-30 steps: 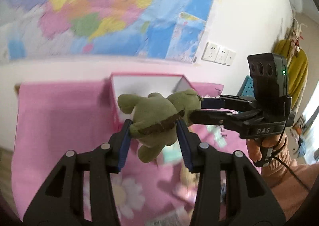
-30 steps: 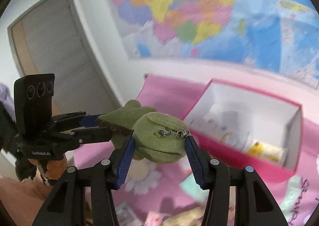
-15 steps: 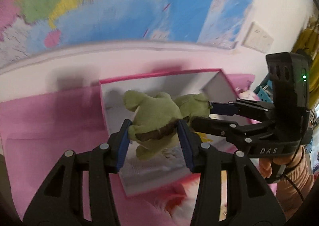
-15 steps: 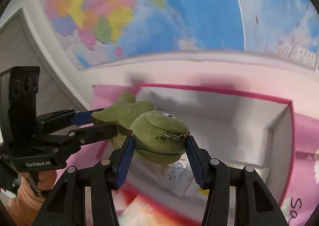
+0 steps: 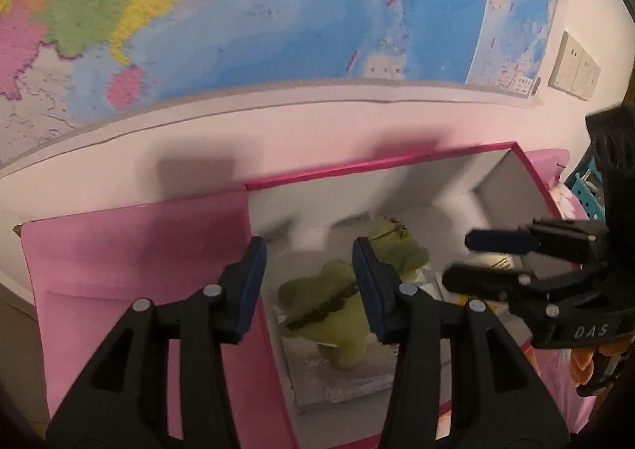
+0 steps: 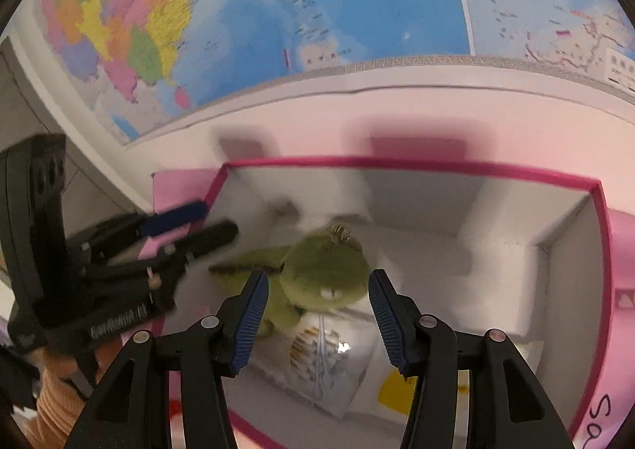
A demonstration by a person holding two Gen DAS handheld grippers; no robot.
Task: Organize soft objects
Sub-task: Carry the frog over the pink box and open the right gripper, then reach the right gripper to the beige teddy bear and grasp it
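A green plush frog [image 5: 337, 306] with a brown band and a metal clasp lies inside the pink-rimmed white box [image 5: 357, 168], on top of plastic-wrapped packets. It also shows in the right wrist view [image 6: 321, 274], in the box [image 6: 416, 164]. My left gripper [image 5: 309, 270] is open above the box's left wall, with the frog free below it. My right gripper [image 6: 317, 296] is open just above the frog's head. Each gripper appears in the other's view: the right gripper [image 5: 482, 256] and the left gripper [image 6: 206, 221], both with their fingers apart.
The box stands on a pink cloth [image 5: 131, 246] against a white wall with a large map [image 5: 278, 12]. Clear packets [image 6: 321, 361] and a yellow-labelled item [image 6: 393, 389] lie in the box. Wall sockets [image 5: 575, 66] are at the right.
Both grippers moved over the box and opened. The frog, held between them before, dropped into the box.
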